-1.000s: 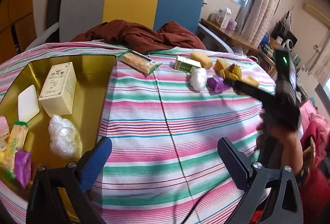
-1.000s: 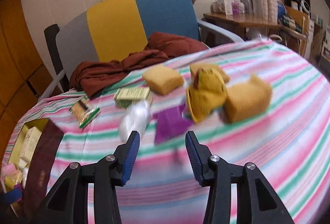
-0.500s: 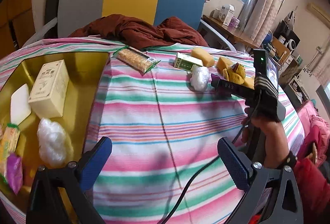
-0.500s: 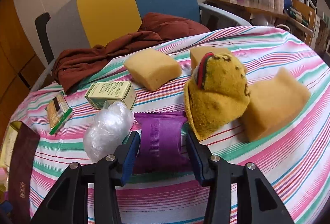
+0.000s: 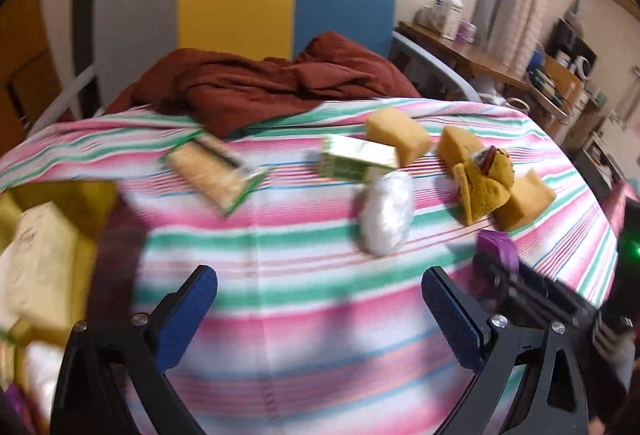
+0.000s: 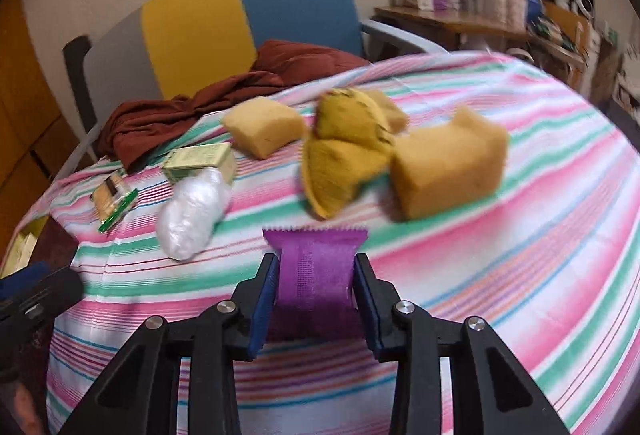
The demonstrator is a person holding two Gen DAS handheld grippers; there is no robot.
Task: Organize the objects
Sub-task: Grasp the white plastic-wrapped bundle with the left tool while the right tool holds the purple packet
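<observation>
Your right claw (image 6: 316,277) is closing on the purple packet (image 6: 316,267); both blue pads press its sides, just above the striped table (image 6: 500,235). Only the right wrist view shows this grip clearly. From the left wrist view you see only a small part of the purple packet (image 5: 498,245) past the right tool. Your left claw (image 5: 320,295) stands released, with nothing between its fingers. Only the left view shows the gold tray (image 5: 86,255) at the left edge, holding a cream box (image 5: 40,267), though blurred.
</observation>
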